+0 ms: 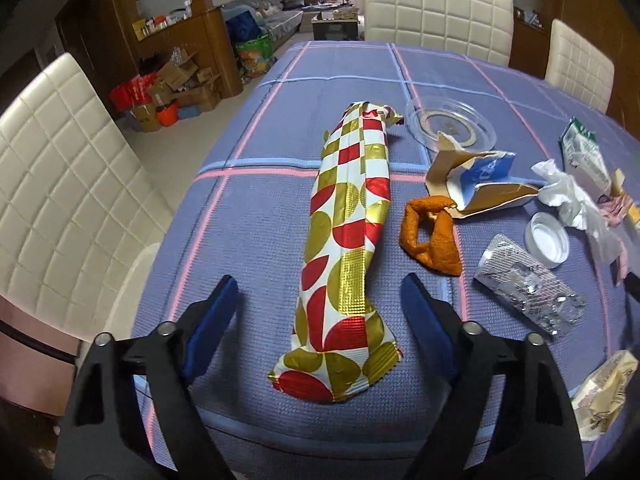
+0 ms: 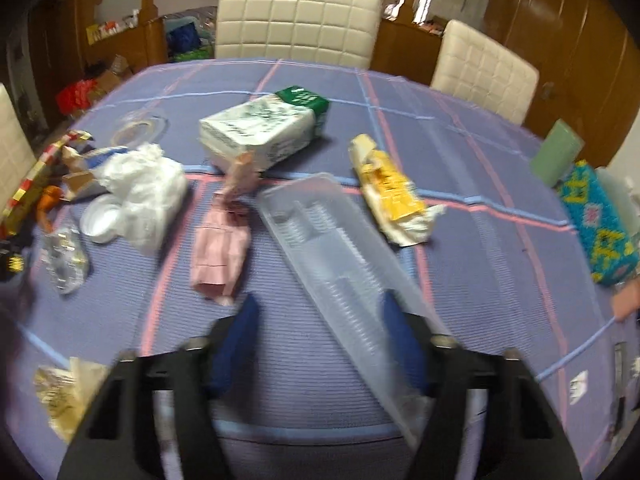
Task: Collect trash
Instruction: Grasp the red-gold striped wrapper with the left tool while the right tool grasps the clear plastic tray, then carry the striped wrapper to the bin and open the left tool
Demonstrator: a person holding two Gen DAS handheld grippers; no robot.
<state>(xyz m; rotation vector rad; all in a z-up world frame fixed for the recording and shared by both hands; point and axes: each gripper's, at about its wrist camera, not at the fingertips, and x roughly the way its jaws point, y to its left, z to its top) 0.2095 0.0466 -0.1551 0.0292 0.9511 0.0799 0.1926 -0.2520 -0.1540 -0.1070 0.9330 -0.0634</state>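
While my left gripper hangs spread wide, pads clear of the long red-and-gold wrapper lying lengthwise between them on the purple tablecloth, my right gripper stands narrower, the clear plastic tray slanting between its fingers; blur hides whether they pinch it. Beyond lie a pink wrapper, yellow wrapper and tissue pack.

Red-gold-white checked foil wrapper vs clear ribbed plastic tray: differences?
The red-gold-white checked foil wrapper is opaque, shiny and patterned; the clear ribbed plastic tray is translucent and plain. The wrapper is soft and creased; the tray looks rigid and moulded. The wrapper lies straight ahead, the tray diagonally. Both are long and lie between a gripper's jaws.
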